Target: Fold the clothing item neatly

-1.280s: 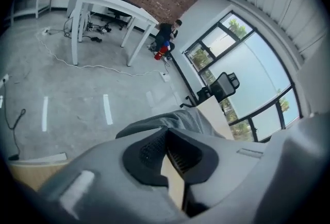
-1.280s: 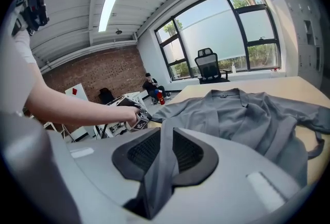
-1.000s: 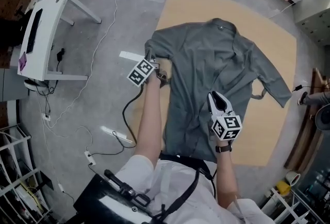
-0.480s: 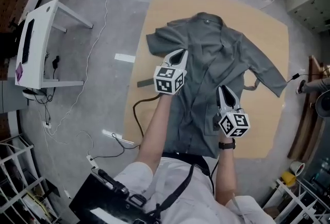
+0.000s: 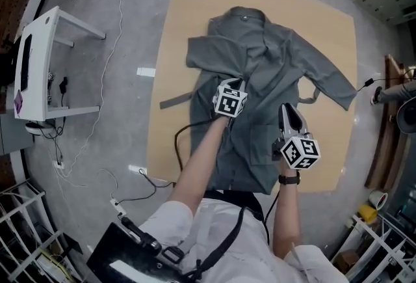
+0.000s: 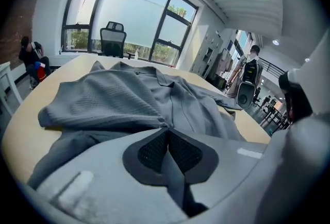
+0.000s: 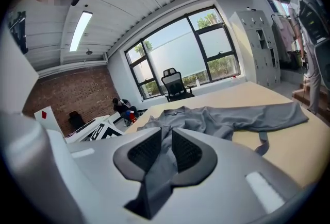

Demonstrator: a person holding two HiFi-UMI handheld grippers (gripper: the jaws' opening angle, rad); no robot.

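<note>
One grey coat lies flat mid-mat. Long axis: collar toward the far edge, hem toward the near edge. One sleeve is stretched toward the right edge, the other folded across the chest. Two grippers. Left gripper: jaws pressed tight on a cloth fold. Right gripper: jaws pinching cloth, slightly parted.
</note>
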